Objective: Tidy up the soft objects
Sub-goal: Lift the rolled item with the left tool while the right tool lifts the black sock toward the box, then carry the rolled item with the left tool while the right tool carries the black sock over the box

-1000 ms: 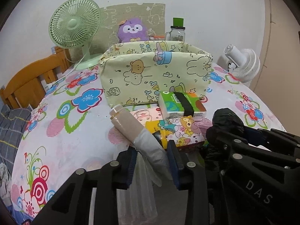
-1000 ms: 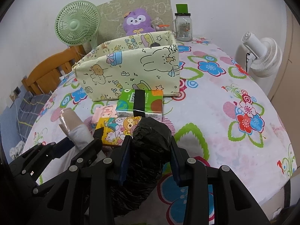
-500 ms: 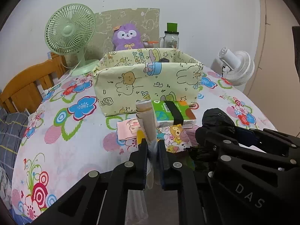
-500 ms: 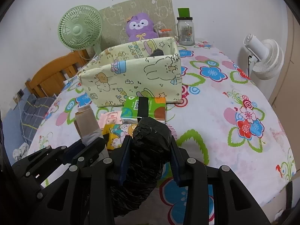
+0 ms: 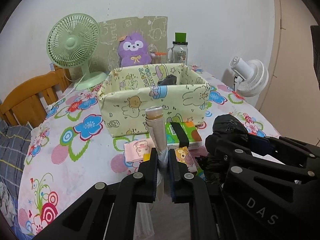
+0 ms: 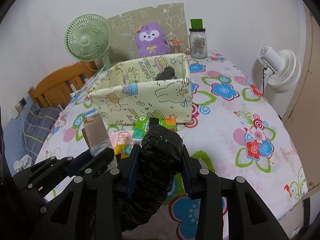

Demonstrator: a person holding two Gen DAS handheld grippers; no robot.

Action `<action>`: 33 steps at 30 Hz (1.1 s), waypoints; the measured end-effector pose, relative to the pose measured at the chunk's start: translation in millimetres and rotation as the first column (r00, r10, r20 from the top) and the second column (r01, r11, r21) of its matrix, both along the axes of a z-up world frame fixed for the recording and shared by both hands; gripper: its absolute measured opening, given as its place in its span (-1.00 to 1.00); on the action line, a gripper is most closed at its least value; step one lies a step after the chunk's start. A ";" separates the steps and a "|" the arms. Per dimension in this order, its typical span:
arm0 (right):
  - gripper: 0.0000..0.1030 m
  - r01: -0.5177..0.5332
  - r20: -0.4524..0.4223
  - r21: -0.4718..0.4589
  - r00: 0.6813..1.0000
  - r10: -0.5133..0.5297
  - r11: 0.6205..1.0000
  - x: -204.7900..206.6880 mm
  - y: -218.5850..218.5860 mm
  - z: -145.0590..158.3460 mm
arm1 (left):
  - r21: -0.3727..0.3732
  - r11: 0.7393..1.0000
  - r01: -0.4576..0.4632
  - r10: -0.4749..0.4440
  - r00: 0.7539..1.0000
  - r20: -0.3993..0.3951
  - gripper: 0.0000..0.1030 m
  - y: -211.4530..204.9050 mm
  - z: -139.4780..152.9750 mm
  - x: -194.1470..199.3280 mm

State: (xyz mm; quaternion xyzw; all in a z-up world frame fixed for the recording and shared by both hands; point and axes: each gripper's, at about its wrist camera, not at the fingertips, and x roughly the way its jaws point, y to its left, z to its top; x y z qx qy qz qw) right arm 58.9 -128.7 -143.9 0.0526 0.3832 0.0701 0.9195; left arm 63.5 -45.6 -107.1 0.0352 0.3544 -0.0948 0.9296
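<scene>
The bottom of the pale roll [image 5: 157, 132] is hiding behind the left gripper [image 5: 162, 161], so its low end is hard to see. Thin clear plastic is hanging down under the gripper and fading into the dark. The roll is tan near the top and grey-white lower down. It is standing almost straight up, with its long way going up and down and its round top leaning a little to the left. The left gripper is squeezing it tight, with both pads pressing on its thin lower part, up above the surface [image 5: 84, 160].

Behind the roll, some small packs are lying flat on the flowery cloth: a pink one [image 5: 137, 150], a green pack with a black band [image 5: 181, 135], and a yellow cartoon one [image 5: 185, 156] that is partly covered by the gripper.

Further back, a cloth box [image 5: 156, 100] with bears and bunnies is sitting open. Something dark grey [image 5: 168, 80] is poking out inside it, but what it is cannot be made out.

To the right, the black bundle [image 6: 160, 152] is looking like crinkly, shiny plastic. Its long way is running along the fingers of the right gripper [image 6: 160, 167], with its rounded end pointing toward the box. Its other end is hanging low and getting lost among the black arms. The right gripper is clamping it on both sides, held just above the surface.
</scene>
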 end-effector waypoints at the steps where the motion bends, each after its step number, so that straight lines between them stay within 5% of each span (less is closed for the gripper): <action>1: -0.20 -0.001 0.004 0.000 1.000 0.001 1.000 0.0 0.0 2.2 | -0.001 1.000 -0.001 0.001 1.000 0.002 -0.86 0.3 2.0 0.0; 33: -0.20 -0.032 0.151 -0.005 0.988 0.032 0.999 -7.1 5.3 78.6 | 0.005 1.000 -0.029 0.028 0.991 0.131 -0.86 1.1 79.4 -7.7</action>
